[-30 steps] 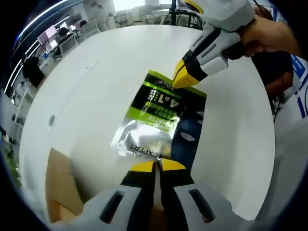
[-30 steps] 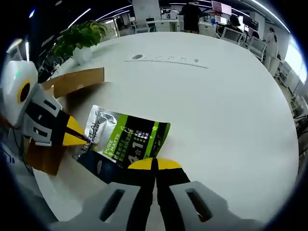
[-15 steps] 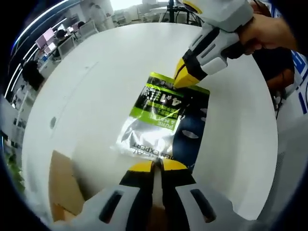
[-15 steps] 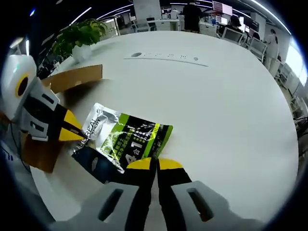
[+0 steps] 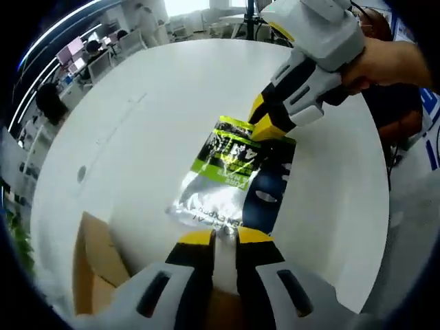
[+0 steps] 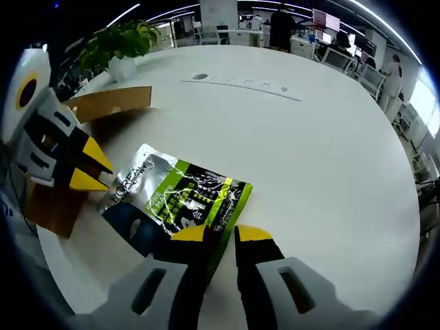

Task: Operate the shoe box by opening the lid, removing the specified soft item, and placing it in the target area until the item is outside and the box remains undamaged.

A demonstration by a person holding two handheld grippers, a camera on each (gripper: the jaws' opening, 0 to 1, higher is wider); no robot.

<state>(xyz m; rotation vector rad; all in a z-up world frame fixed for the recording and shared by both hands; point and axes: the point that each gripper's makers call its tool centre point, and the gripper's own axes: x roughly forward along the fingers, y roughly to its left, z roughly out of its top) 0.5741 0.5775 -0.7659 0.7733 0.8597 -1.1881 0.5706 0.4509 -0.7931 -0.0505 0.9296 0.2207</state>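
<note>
A silver, green and dark blue soft pouch lies flat on the white round table. My left gripper is open, and the pouch's silver end sits just in front of its spread yellow tips. My right gripper is also open at the pouch's green end, with that edge lying between its tips. The right gripper shows from the far side with a hand on it. The left gripper stands at the silver end with its tips apart. The brown cardboard shoe box lies beside the left gripper, its flap up.
A potted plant stands at the table's far edge near the box. A row of sockets and a round grommet are set into the tabletop. Office desks and chairs lie beyond the table.
Both grippers were shut on the ends of the pouch; now both have opened and let it go. The pouch rests on the table.
</note>
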